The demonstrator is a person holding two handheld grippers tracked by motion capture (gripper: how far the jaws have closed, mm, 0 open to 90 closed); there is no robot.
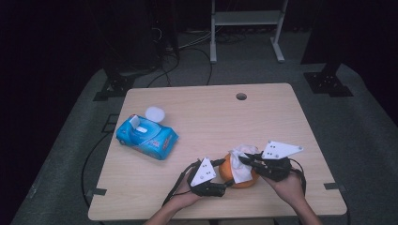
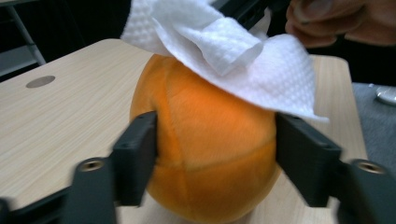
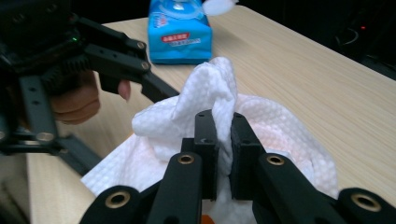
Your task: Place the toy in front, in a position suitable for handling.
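Note:
An orange plush ball (image 1: 245,183) sits near the table's front edge with a white wipe (image 1: 241,165) draped over its top. My left gripper (image 1: 226,172) straddles the ball from the left, and in the left gripper view its pads (image 2: 140,154) lie against both sides of the ball (image 2: 215,154), under the wipe (image 2: 243,60). From the right, my right gripper (image 1: 242,159) reaches to the ball's top. In the right gripper view, the right gripper (image 3: 223,135) is shut on a bunched fold of the wipe (image 3: 205,102).
A blue pack of wet wipes (image 1: 146,137) lies at the table's left with its round white lid (image 1: 155,113) flipped open. A cable hole (image 1: 241,96) sits near the far edge of the wooden table (image 1: 197,108). Dark stands and cables stand on the floor beyond.

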